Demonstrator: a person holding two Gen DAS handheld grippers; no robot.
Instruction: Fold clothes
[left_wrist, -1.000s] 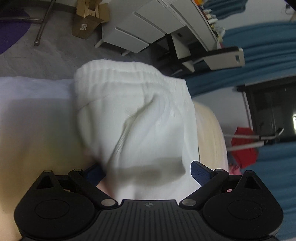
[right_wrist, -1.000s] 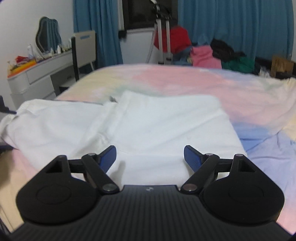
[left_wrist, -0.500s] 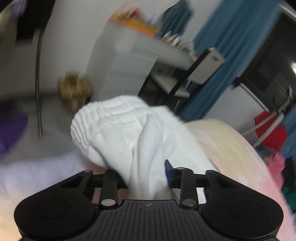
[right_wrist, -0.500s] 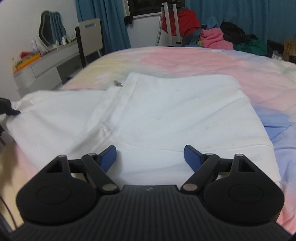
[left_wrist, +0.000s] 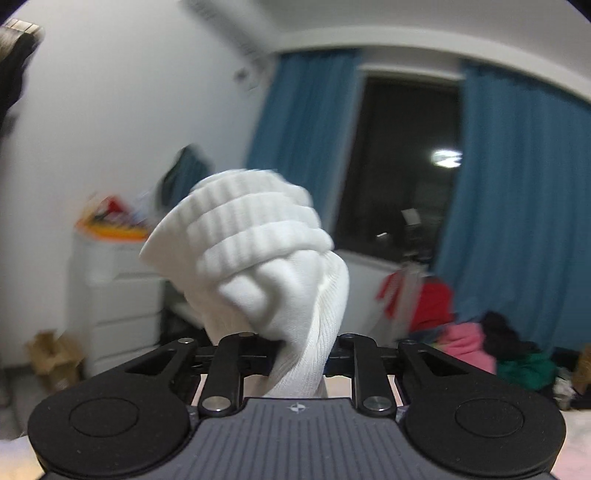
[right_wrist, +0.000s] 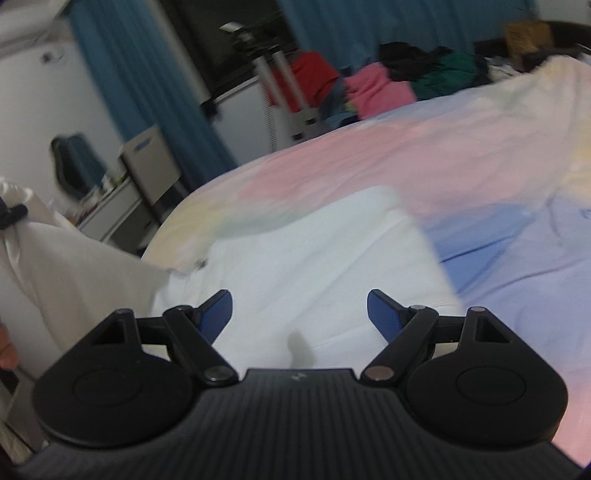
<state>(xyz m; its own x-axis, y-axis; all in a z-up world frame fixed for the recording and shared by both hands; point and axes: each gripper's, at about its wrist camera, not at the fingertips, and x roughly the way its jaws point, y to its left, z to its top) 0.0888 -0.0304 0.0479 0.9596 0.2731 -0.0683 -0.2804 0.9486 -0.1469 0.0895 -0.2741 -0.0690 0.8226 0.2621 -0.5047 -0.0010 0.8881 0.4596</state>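
Note:
A white garment with a ribbed elastic band (left_wrist: 255, 243) is bunched up in front of the left wrist camera. My left gripper (left_wrist: 299, 354) is shut on it and holds it up in the air. In the right wrist view the rest of the white garment (right_wrist: 317, 258) lies spread on the pastel bed sheet (right_wrist: 461, 155), and its left part (right_wrist: 74, 266) is lifted off the bed. My right gripper (right_wrist: 299, 314) is open and empty just above the flat part.
A white dresser (left_wrist: 118, 295) and a chair (right_wrist: 147, 162) stand left of the bed. A pile of red, pink and green clothes (right_wrist: 388, 81) lies beyond the bed under blue curtains (left_wrist: 517, 206). A cardboard box (left_wrist: 51, 358) sits on the floor.
My left gripper closed on the garment's ribbed band and raised it, tilting up toward the window. My right gripper stayed open and swung to the right over the spread part.

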